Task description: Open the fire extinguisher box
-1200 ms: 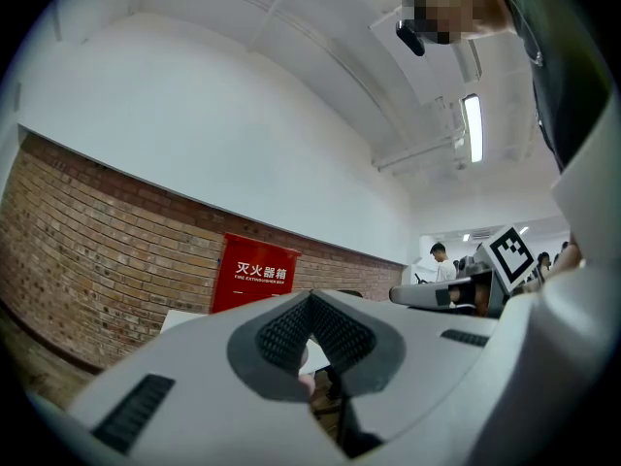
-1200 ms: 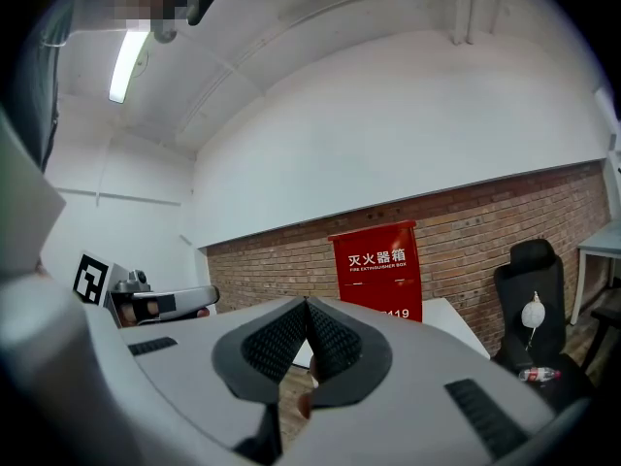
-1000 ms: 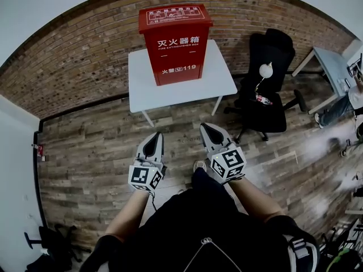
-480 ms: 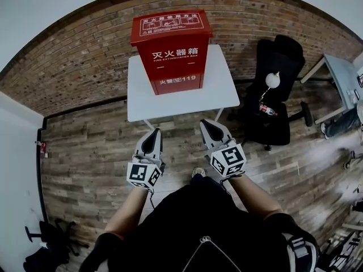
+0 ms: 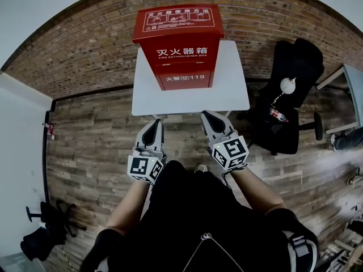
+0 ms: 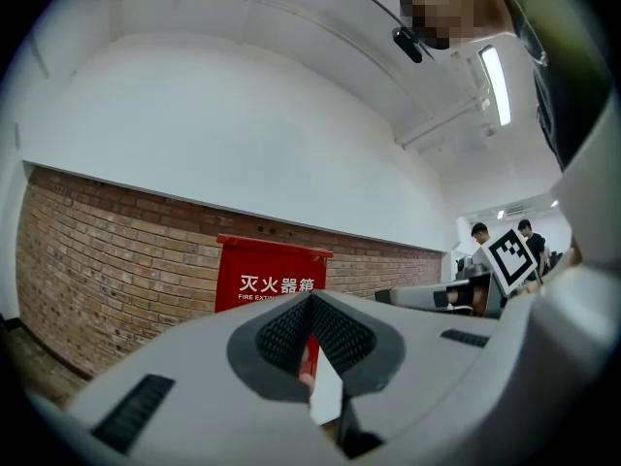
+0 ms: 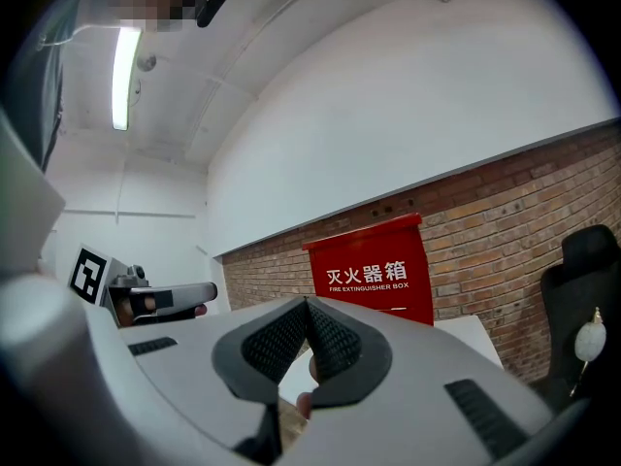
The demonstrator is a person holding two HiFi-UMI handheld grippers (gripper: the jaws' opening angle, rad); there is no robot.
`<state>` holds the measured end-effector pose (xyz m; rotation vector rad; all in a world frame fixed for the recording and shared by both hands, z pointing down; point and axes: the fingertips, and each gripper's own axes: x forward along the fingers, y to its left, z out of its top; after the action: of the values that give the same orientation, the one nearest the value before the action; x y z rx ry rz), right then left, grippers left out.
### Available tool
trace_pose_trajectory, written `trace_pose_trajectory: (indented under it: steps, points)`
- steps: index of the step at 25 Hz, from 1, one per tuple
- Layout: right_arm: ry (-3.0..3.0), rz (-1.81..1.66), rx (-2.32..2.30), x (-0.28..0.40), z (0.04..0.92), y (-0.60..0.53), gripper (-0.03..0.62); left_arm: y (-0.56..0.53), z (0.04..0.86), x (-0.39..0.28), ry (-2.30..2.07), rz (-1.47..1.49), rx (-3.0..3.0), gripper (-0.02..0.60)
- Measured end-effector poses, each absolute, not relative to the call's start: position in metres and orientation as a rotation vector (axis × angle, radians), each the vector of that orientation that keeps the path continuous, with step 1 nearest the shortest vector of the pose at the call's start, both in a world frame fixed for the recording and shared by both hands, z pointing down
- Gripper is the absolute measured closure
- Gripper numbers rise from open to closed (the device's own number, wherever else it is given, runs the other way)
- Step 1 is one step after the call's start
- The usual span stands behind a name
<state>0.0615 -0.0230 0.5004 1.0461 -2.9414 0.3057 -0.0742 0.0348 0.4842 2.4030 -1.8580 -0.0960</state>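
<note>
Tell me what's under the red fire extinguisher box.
The fire extinguisher box stands on a white table, toward its back edge. Wooden plank floor lies below the table. The tabletop patch directly beneath the box is covered by it.

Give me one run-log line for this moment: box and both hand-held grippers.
stage: pre-contact | fire extinguisher box: closed, upright on white table | left hand-held gripper: shut, empty | right hand-held gripper: shut, empty

A red fire extinguisher box point(image 5: 180, 47) with white lettering stands upright on the white table point(image 5: 227, 92), lid shut, against the brick wall.
</note>
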Motion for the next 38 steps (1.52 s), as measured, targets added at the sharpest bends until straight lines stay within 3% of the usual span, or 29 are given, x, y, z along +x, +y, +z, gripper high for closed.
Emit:
trace_pose_trajectory:
  steps: [26, 38]
  points:
    - [-2.805, 0.267, 1.195, -0.037, 0.509, -0.193, 0.576, -0.162, 0.492, -0.168, -1.658, -0.144, 2.515, 0.534]
    - [-2.788, 0.256, 1.185, -0.027, 0.503, -0.226, 0.576, -0.200, 0.495, -0.146, -1.604, -0.144, 2.496, 0.534]
